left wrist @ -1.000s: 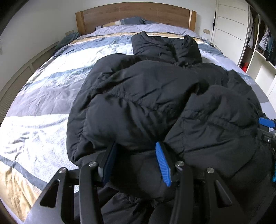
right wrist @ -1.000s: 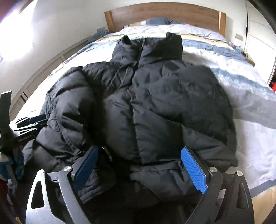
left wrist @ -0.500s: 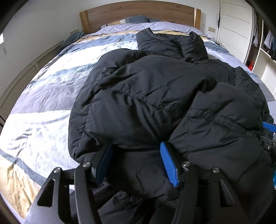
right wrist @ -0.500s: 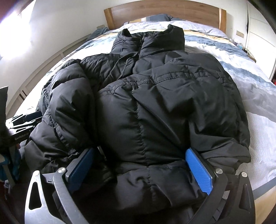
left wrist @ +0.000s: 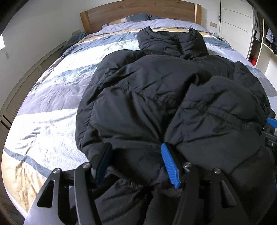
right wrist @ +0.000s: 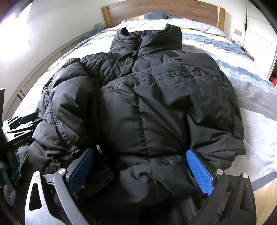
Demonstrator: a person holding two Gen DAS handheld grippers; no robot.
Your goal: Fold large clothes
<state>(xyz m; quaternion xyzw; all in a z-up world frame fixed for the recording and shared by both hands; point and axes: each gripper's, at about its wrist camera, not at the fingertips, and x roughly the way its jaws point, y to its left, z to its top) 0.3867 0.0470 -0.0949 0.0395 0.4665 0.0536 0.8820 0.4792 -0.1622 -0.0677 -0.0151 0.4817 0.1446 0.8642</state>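
A black puffer jacket (left wrist: 155,97) lies on the bed, collar toward the headboard, its near hem bunched up; it also fills the right wrist view (right wrist: 155,103). My left gripper (left wrist: 136,164) has its blue-padded jaws apart with a thick bunch of the jacket's hem between them. My right gripper (right wrist: 143,169) also has its jaws wide apart around a thick bunch of the hem. I cannot tell how firmly either one clamps the fabric. The left gripper's body shows at the left edge of the right wrist view (right wrist: 19,128).
The bed (left wrist: 52,97) has a blue, white and tan striped cover and a wooden headboard (left wrist: 138,12). A wall with low panelling runs along the left (left wrist: 22,86). White wardrobe doors and open shelves stand at the right (left wrist: 242,31).
Both grippers have moved forward toward the headboard with the jacket's hem, pushing the near part up over the body. The jaws keep the same spacing.
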